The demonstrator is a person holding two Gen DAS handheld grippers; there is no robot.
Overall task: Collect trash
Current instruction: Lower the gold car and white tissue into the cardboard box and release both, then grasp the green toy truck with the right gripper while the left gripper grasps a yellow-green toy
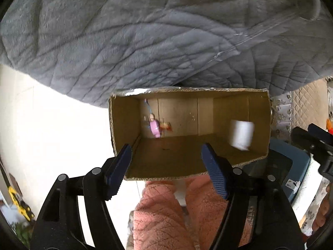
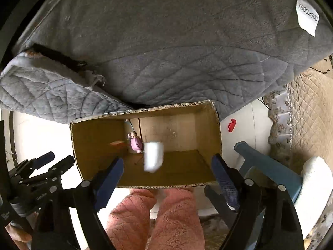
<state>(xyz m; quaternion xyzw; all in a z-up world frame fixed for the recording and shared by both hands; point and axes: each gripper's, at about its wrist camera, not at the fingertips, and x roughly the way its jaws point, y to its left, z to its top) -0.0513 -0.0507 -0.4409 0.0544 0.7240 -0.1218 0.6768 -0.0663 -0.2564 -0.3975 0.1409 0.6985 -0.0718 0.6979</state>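
- We judge the white paper piece light, soft and crushable; a pinch on any edge would do.
- It shows blurred inside the cardboard box, below our right gripper, whose fingers are spread and hold nothing.
- Our left gripper is spread too, over the box's near rim.
- A pink item lies by the far wall.

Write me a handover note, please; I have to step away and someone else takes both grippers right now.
Left gripper: open, empty, above the cardboard box.
Right gripper: open, empty, above the same box.
White paper piece: blurred, apparently dropping into the box.
Already inside: a small pink item at the far wall.
Left: a red piece lies on the floor right of the box, possibly trash; check it.
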